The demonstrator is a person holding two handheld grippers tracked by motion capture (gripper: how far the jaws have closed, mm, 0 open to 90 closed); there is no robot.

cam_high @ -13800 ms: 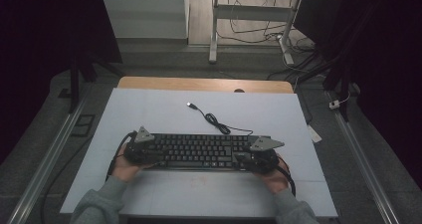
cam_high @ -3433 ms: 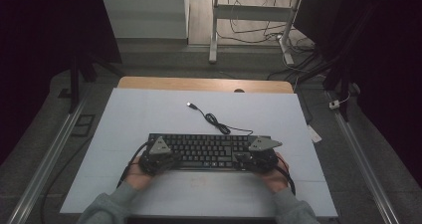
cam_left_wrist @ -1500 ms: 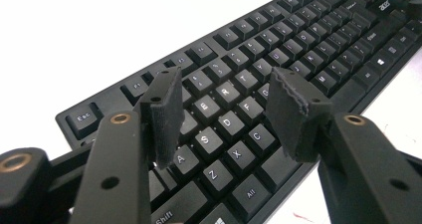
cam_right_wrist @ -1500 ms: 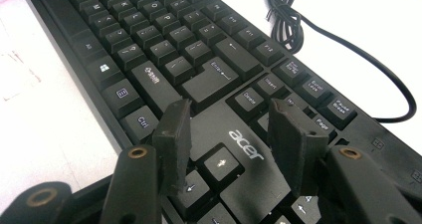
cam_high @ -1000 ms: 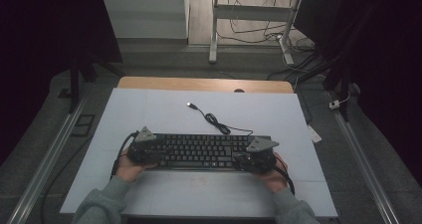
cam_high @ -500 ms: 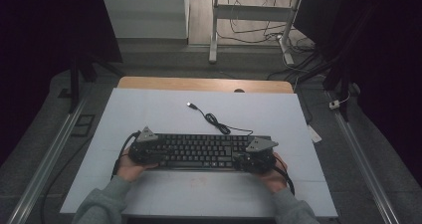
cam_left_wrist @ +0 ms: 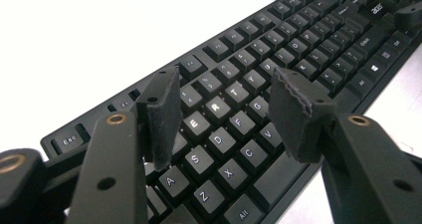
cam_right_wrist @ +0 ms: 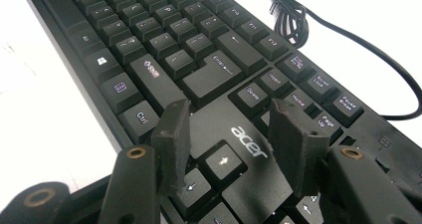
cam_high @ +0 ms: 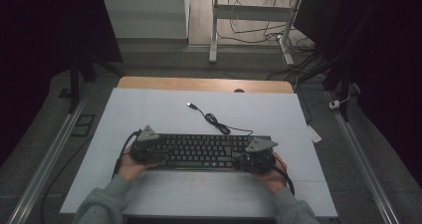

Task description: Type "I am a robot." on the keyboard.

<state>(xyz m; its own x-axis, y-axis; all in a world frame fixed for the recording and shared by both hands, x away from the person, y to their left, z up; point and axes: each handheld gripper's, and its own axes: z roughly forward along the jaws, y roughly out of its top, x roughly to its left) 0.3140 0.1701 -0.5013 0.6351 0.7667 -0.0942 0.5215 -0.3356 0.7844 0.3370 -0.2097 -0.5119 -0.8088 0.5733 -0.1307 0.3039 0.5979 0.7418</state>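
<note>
Keyboard point(cam_high: 201, 151): black, white key legends. Its cable point(cam_high: 219, 123): black. Counter point(cam_high: 149, 109) under keyboard: pale blue-white mat, tan wood strip at far edge. Sleeves point(cam_high: 104, 204) grey.

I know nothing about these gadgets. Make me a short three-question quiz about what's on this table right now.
1. True or false: the left gripper is clamped on the keyboard.
2. Which brand name sits under the right gripper? A) acer B) dell C) sony
3. Fill in: the keyboard's loose cable ends in a ____ plug.

Key: 1 false, its jaws stand open above the keys; 2 A; 3 USB.
</note>
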